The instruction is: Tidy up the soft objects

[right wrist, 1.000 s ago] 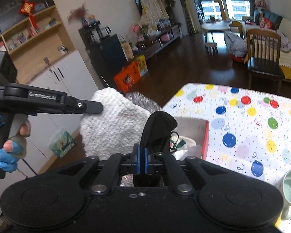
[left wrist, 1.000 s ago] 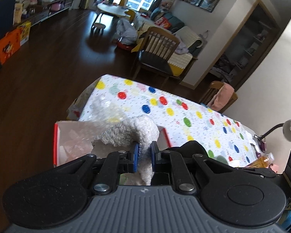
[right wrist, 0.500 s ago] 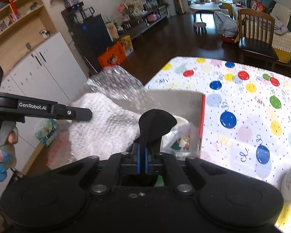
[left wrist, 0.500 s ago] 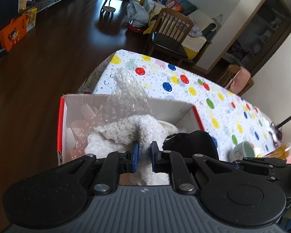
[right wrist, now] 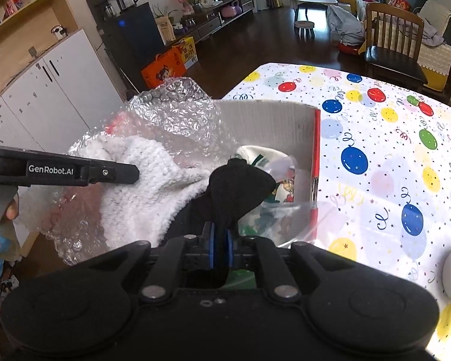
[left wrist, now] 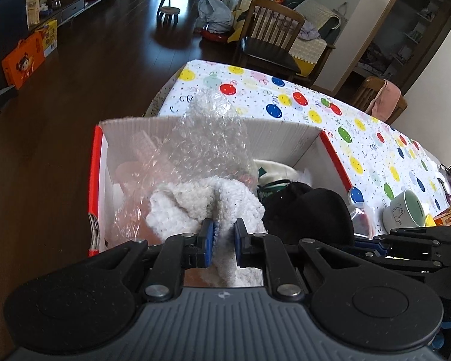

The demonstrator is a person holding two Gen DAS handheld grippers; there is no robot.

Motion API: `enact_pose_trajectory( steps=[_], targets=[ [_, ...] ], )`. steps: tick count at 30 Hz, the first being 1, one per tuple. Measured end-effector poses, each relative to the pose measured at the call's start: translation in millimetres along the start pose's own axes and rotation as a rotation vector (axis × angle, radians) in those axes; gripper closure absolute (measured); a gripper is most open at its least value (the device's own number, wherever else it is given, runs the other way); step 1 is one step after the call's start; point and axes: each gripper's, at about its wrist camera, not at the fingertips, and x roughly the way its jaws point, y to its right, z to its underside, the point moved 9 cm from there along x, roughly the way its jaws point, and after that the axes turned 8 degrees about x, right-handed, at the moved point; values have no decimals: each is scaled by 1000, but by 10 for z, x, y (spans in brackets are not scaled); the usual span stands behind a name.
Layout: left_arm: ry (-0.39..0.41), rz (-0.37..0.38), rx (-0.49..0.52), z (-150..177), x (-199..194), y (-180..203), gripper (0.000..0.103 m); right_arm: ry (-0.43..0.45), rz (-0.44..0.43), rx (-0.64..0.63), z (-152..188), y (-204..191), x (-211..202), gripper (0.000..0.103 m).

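Right now we've got both tongs loaded over the open box (left wrist: 285, 138), which sits at the near-left corner of the counter (left wrist: 315, 102). Left tongs (left wrist: 224, 237) are pinched narrow on a fold of the white fluffy cloth (left wrist: 201, 204); the cloth bunches toward 12 o'clock from the pads, already down inside the box against the bubble wrap (left wrist: 207, 138). Right tongs (right wrist: 219, 248) are clamped nearly flat on the black cloth (right wrist: 237, 189), which stands up toward 12 o'clock and hangs just over the box's right half, above the printed item (right wrist: 281, 186) inside. In the left view the black cloth (left wrist: 309, 210) sits at 3 o'clock, touching the white one. We judge the white cloth closer to release; black has free space only at 1 o'clock, by the red-edged wall (right wrist: 315, 162).
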Motion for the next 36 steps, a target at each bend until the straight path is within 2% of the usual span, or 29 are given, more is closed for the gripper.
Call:
enact_pose_trajectory(
  steps=[3, 5, 6, 7, 9, 15, 17, 18, 29, 36],
  targets=[
    [-7, 6, -11, 39, 17, -11, 84, -1, 4, -1, 35, -25, 6, 91],
    [-8, 11, -11, 57, 16, -10, 78, -2, 6, -5, 49, -40, 8, 87],
    [-8, 13, -11, 65, 15, -11, 68, -1, 9, -6, 44, -45, 5, 86],
    [-8, 18, -10, 73, 12, -10, 48, 1, 9, -6, 51, -55, -9, 83],
    [-7, 31, -8, 77, 11, 10, 21, 2, 5, -6, 51, -51, -6, 75],
    [25, 51, 51, 101, -80, 153, 20, 17, 11, -12, 89, -81, -81, 64],
    [29, 58, 73, 111, -113, 203, 20, 33, 19, -23, 96, -104, -138, 53],
    [30, 60, 84, 117, -130, 226, 20, 44, 24, -32, 96, -111, -176, 51],
    [64, 117, 129, 137, -427, 394, 19, 131, -25, 6, 115, -155, -667, 36],
    [135, 126, 173, 88, -712, 547, 18, 199, -54, 36, 129, -162, -1003, 26]
  ],
)
